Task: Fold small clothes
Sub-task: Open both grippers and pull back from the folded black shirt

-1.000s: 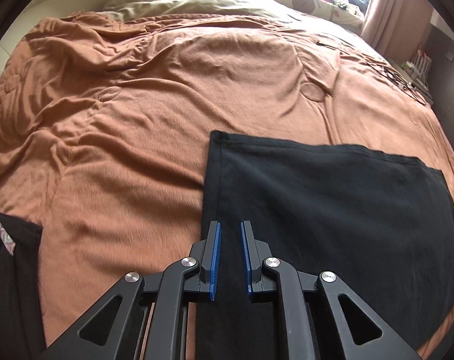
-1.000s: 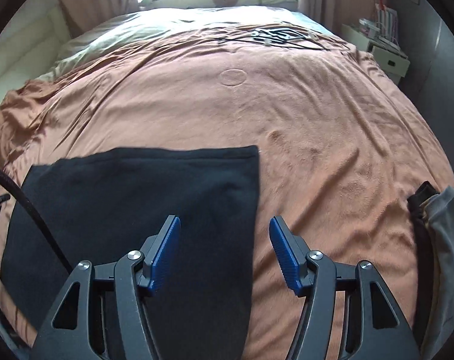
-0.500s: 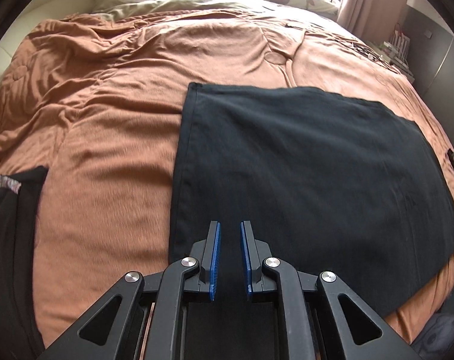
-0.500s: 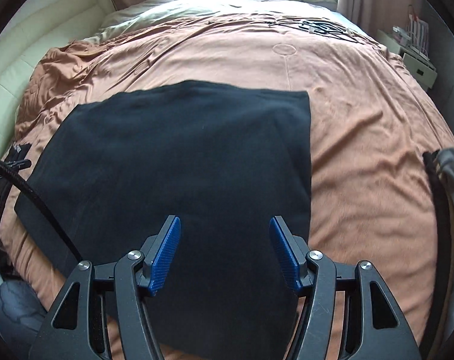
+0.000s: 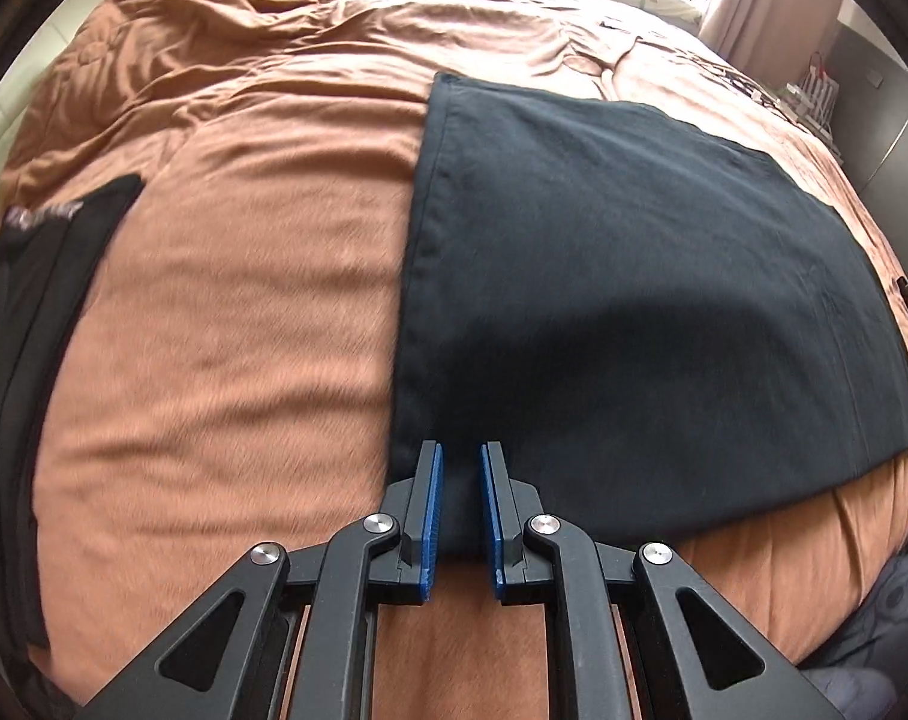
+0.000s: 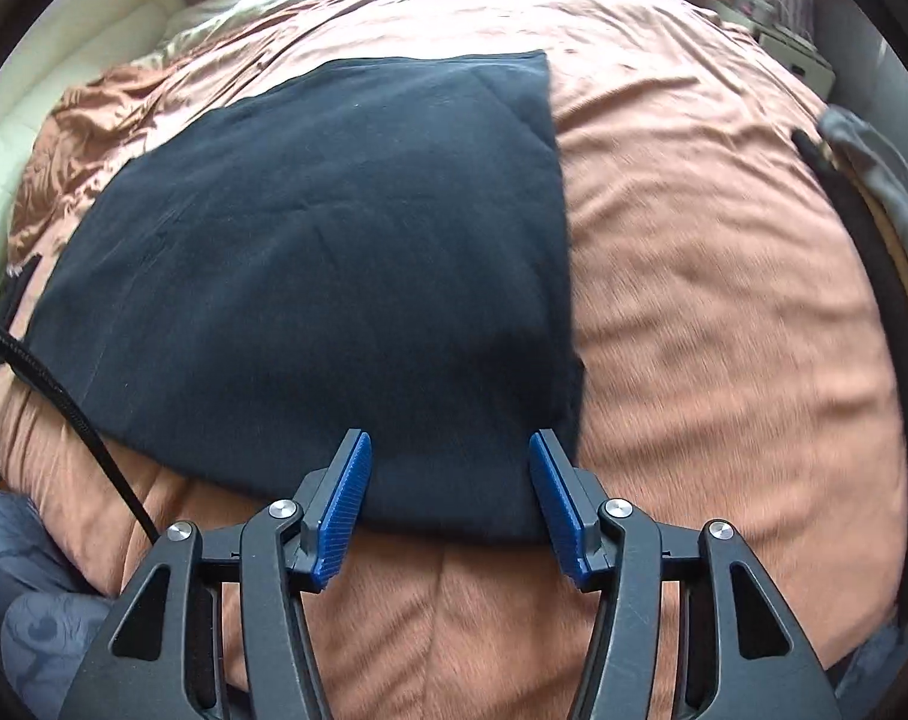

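Left hand-held gripper (image 5: pixel 460 510) nearly closed, right (image 6: pixel 451 504) wide, both empty over the flat black garment (image 6: pixel 334 252) lying crosswise.

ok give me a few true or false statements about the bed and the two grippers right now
1. The black garment lies spread flat on the orange blanket. True.
2. The right hand-held gripper is clamped shut on the garment. False: its fingers stand wide apart over the near edge.
3. The left hand-held gripper shows only a narrow gap between its fingers. True.
4. The garment is white. False: it is black.
5. Another dark garment lies at the blanket's left edge in the left wrist view. True.
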The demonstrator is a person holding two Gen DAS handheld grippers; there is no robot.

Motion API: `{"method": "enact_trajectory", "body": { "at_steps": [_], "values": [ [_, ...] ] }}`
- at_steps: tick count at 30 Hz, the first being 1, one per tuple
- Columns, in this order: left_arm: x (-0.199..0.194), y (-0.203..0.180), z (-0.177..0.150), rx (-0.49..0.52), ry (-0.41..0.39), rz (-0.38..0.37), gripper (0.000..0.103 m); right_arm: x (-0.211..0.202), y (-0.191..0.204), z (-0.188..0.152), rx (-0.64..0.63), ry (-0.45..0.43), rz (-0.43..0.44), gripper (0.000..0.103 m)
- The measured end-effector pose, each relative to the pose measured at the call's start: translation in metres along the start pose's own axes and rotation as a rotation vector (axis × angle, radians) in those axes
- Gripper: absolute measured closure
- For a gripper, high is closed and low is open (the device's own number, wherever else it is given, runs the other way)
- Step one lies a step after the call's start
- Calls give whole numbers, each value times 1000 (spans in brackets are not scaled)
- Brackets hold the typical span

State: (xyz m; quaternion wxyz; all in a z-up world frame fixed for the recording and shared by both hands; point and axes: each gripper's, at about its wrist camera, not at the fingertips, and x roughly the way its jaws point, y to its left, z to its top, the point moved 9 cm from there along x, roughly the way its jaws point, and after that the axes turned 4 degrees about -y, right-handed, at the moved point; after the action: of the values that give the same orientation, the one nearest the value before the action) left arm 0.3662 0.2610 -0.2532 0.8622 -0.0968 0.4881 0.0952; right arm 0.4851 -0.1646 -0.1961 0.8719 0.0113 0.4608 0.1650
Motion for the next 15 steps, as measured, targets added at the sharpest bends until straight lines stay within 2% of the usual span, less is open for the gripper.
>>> {"method": "enact_trajectory", "body": {
  "at_steps": [7, 11, 13, 15],
  "values": [
    [-14, 7, -16, -37, -2, -3, 89, -13, 1, -12, 23, -2, -14, 57],
    [-26, 9, -20, -70, -10, -31, 87, -29, 1, -20, 33, -49, 40, 57],
    [-31, 13, -20, -102, -21, -45, 82, -38, -8, -27, 66, -67, 45, 57],
    [-33, 15, -20, -151, -33, -80, 66, -45, -15, -30, 115, -85, 87, 57]
  ]
}}
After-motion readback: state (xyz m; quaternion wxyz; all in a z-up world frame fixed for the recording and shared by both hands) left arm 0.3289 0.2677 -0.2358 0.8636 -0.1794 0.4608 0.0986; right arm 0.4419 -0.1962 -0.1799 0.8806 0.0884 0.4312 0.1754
